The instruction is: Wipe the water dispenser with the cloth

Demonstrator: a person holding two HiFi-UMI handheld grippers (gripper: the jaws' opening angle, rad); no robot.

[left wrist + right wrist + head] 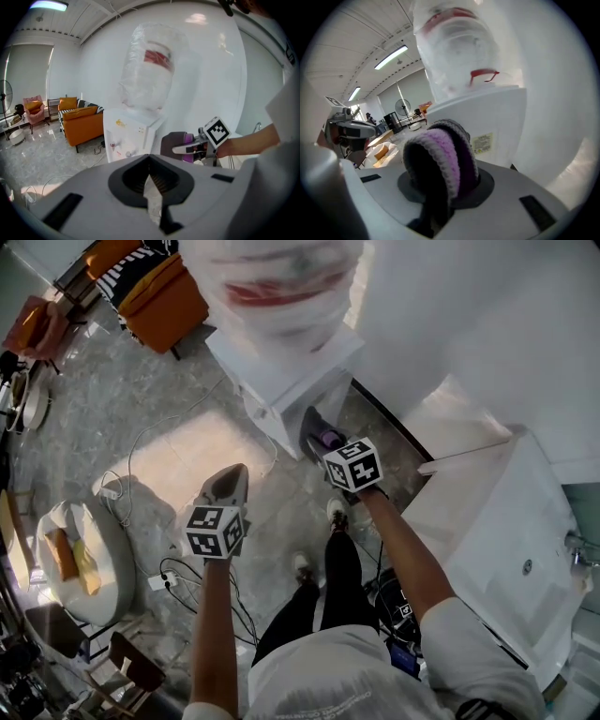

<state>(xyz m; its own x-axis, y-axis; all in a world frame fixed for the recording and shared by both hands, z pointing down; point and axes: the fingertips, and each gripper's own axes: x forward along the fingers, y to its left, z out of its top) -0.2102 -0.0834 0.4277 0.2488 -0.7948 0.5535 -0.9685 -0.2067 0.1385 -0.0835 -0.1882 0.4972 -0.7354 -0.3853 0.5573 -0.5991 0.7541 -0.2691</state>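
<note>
The white water dispenser (281,381) stands on the floor straight ahead, topped by a plastic-wrapped bottle (281,287). My right gripper (323,439) is shut on a purple and grey knitted cloth (317,430), held close to the dispenser's lower right side. In the right gripper view the cloth (440,150) bulges out of the jaws, with the dispenser's side panel (501,122) just behind it. My left gripper (230,482) hovers left of the dispenser, shut and empty. From the left gripper view I see the dispenser's front (129,136) and the cloth (173,143).
An orange sofa (159,296) sits behind the dispenser to the left. A white armchair with yellow cushions (80,559) is at the lower left. Cables and a power strip (169,577) lie on the floor. A white counter with a sink (506,540) stands to the right.
</note>
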